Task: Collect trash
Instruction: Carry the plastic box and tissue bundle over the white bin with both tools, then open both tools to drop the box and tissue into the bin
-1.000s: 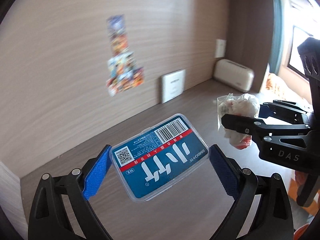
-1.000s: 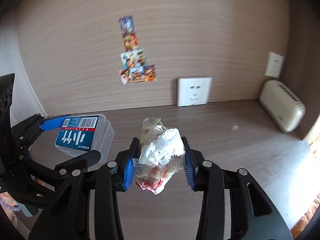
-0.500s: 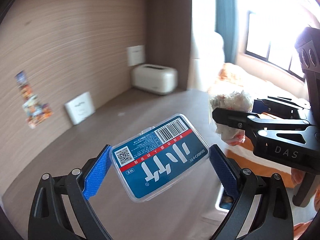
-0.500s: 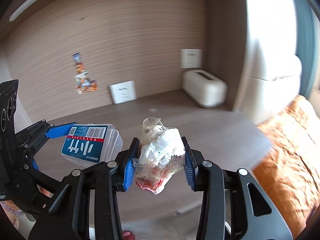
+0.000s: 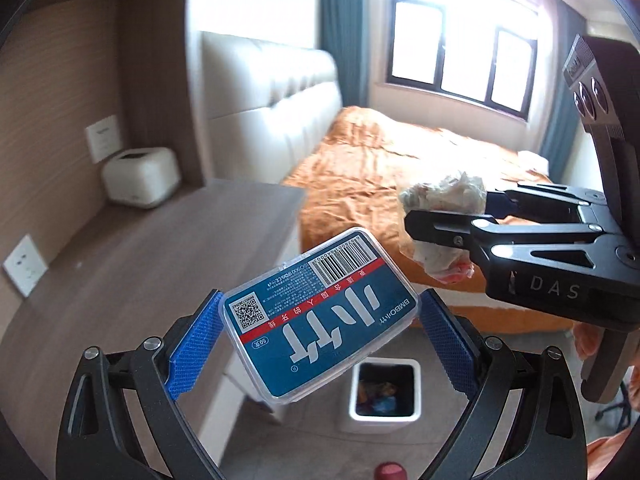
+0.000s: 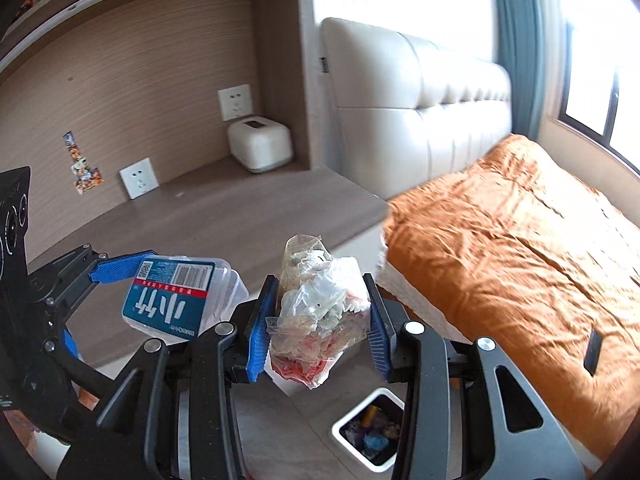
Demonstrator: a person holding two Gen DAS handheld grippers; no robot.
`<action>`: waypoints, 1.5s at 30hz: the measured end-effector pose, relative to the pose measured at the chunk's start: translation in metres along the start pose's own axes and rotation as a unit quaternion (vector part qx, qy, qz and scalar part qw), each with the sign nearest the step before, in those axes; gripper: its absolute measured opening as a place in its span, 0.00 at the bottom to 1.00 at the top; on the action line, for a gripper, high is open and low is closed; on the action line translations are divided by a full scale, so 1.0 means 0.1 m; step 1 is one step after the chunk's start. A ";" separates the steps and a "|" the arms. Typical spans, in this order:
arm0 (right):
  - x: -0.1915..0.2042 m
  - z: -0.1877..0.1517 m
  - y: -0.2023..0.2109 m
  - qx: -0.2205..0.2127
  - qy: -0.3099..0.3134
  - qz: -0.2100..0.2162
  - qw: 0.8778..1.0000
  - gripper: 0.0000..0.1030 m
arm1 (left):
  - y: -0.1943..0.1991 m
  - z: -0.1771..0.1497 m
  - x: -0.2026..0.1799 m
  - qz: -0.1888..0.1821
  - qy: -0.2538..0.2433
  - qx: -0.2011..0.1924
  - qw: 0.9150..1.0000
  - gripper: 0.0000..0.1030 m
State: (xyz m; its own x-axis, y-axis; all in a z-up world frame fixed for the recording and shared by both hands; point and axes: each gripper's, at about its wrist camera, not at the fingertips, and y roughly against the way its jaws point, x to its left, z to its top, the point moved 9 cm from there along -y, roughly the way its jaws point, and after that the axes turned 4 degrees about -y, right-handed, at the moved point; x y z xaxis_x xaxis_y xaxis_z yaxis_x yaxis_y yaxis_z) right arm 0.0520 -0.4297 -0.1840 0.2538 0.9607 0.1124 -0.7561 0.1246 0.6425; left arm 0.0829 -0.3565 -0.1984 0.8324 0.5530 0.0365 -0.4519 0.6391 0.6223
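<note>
My left gripper [image 5: 320, 320] is shut on a clear plastic box with a blue label [image 5: 320, 316], held in the air; the box also shows in the right wrist view [image 6: 176, 300]. My right gripper [image 6: 318, 320] is shut on a crumpled clear plastic bag of wrappers [image 6: 320, 312], which also shows in the left wrist view [image 5: 444, 216] to the right of the box. A white square trash bin [image 5: 384, 392] with rubbish inside stands on the floor below both grippers; it also shows in the right wrist view [image 6: 370, 428].
A wooden desk [image 5: 140, 264] runs along the left with a white box-shaped device [image 5: 140, 176] and wall sockets [image 5: 24, 266]. A bed with an orange cover [image 6: 520, 264] and a cream headboard [image 6: 420, 100] lies to the right. A window [image 5: 460, 56] is behind.
Both grippers have swung right, away from the desk wall toward the bed. The trash bin on the floor has come into view. Both keep hold of their items.
</note>
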 end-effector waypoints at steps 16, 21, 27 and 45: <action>-1.12 -0.83 -0.06 0.045 -0.070 -0.062 0.995 0.42 | -1.04 -0.46 -1.22 -0.104 -0.073 0.042 0.991 0.91; -1.34 -1.07 -0.30 0.064 -0.079 -0.071 0.992 0.42 | -1.45 -0.68 -1.39 -0.118 -0.085 0.056 0.988 0.91; -1.52 -1.42 -0.68 0.084 -0.079 -0.069 0.991 0.42 | -1.93 -1.09 -1.58 -0.136 -0.099 0.078 0.983 0.91; -1.79 -2.51 -1.78 0.170 -0.116 -0.038 0.978 0.77 | -2.98 -2.10 -1.76 -0.164 -0.117 0.138 0.970 0.95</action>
State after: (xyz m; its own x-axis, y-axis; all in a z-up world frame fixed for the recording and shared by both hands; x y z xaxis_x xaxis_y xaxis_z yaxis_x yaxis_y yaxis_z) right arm -0.0103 -0.5617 -0.5084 0.4619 0.8647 0.1976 -0.4950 0.0665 0.8663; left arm 0.0037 -0.5321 -0.5542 0.9814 0.1872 -0.0418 -0.0748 0.5742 0.8153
